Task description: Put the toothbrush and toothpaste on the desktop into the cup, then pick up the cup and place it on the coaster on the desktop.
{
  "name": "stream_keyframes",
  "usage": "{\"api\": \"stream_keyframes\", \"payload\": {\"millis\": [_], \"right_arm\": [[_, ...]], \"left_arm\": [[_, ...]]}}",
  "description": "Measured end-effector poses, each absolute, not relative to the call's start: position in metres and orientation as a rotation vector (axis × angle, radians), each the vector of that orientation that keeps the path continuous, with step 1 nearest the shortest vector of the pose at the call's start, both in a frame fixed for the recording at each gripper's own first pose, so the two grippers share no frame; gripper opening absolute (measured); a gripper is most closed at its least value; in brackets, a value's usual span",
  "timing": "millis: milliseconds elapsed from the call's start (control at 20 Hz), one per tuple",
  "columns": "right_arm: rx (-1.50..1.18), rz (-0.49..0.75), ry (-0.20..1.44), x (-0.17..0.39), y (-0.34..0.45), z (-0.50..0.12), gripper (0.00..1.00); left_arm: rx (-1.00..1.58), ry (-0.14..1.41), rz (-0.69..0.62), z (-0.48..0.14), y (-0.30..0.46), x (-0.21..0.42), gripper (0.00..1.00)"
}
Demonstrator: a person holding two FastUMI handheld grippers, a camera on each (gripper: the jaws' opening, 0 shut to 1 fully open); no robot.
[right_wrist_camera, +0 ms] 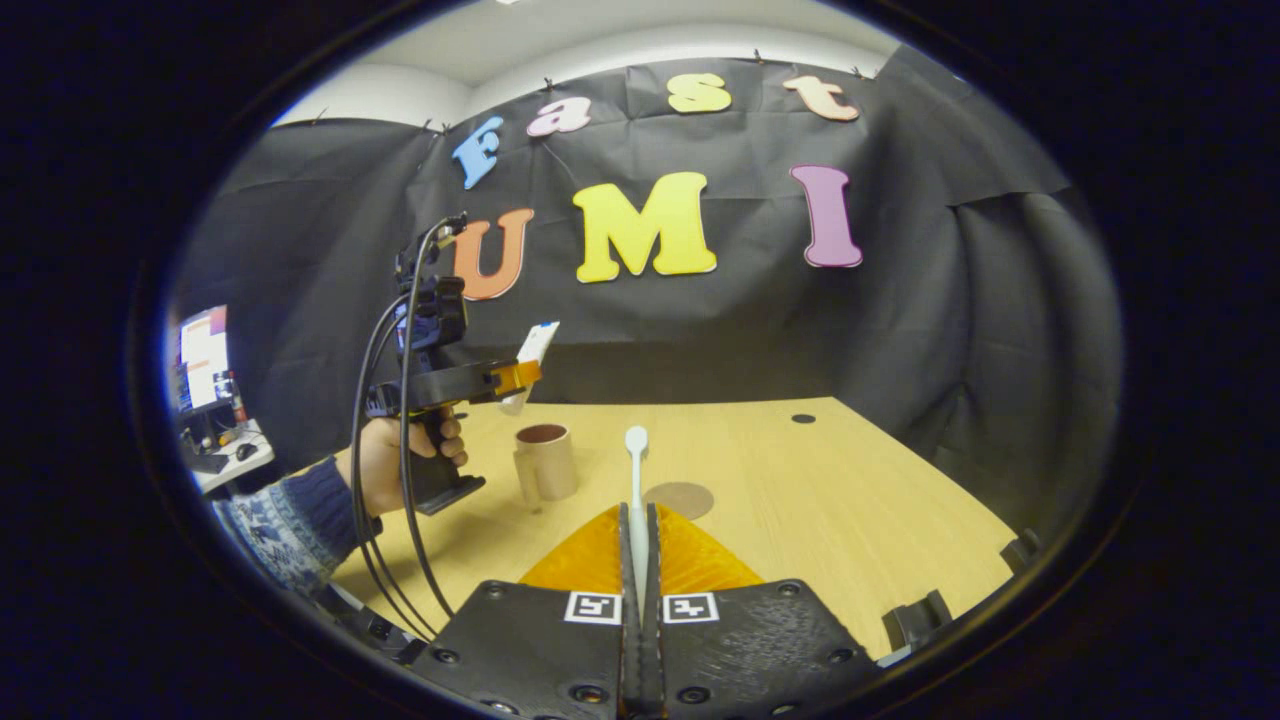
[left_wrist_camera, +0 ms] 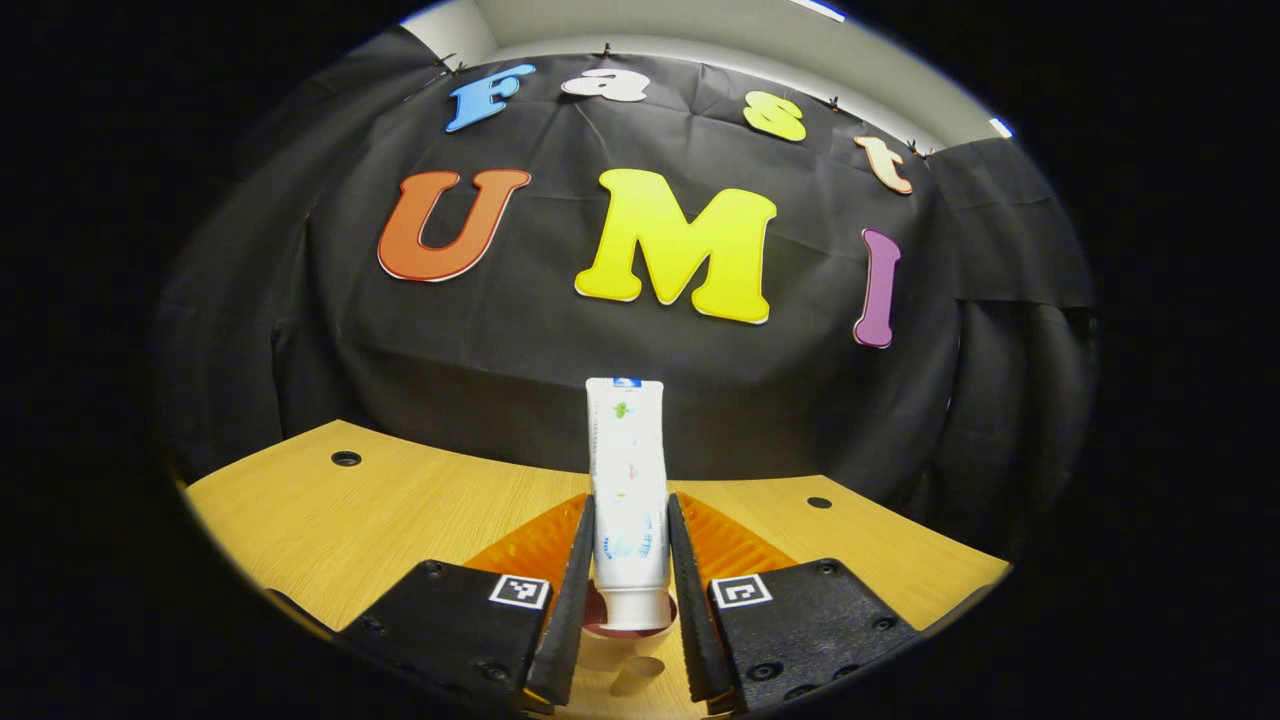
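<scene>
While the left gripper (left_wrist_camera: 628,560) clamps the toothpaste (left_wrist_camera: 627,480), the right gripper (right_wrist_camera: 640,540) pinches the toothbrush (right_wrist_camera: 637,480).

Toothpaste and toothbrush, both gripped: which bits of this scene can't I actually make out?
- Left gripper view: the cup is mostly hidden beneath the toothpaste; just a rim sliver shows.
- Right gripper view: the toothbrush handle vanishes between the shut jaws.
- Right gripper view: the toothpaste's lower end is hidden by the left gripper.
- Right gripper view: the coaster is too small for surface detail.
</scene>
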State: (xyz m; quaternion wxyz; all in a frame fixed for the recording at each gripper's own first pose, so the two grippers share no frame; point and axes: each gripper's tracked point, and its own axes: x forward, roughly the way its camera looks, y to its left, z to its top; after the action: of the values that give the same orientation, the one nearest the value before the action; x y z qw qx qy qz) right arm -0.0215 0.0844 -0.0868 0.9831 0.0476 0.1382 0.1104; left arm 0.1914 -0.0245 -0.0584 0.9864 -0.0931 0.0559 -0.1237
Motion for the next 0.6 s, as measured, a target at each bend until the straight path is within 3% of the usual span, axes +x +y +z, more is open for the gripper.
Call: {"api": "stream_keyframes", "payload": {"millis": [50, 100, 600], "right_arm": [[0.095, 0.221, 0.279, -0.0212, 0.0839, -0.0876, 0.0], [0.094, 0.22, 0.282, -0.0208, 0.0832, -0.0882, 0.0], [0.095, 0.213, 0.284, -0.0194, 0.0795, -0.09, 0.0]], "left_arm": [[-0.178, 0.112, -0.248, -0.0591, -0.0246, 0.1921, 0.53], [-0.173, 0.116, -0.248, -0.0592, -0.0247, 0.193, 0.46], [-0.168, 0.121, -0.241, -0.062, -0.0231, 0.1936, 0.46]]}}
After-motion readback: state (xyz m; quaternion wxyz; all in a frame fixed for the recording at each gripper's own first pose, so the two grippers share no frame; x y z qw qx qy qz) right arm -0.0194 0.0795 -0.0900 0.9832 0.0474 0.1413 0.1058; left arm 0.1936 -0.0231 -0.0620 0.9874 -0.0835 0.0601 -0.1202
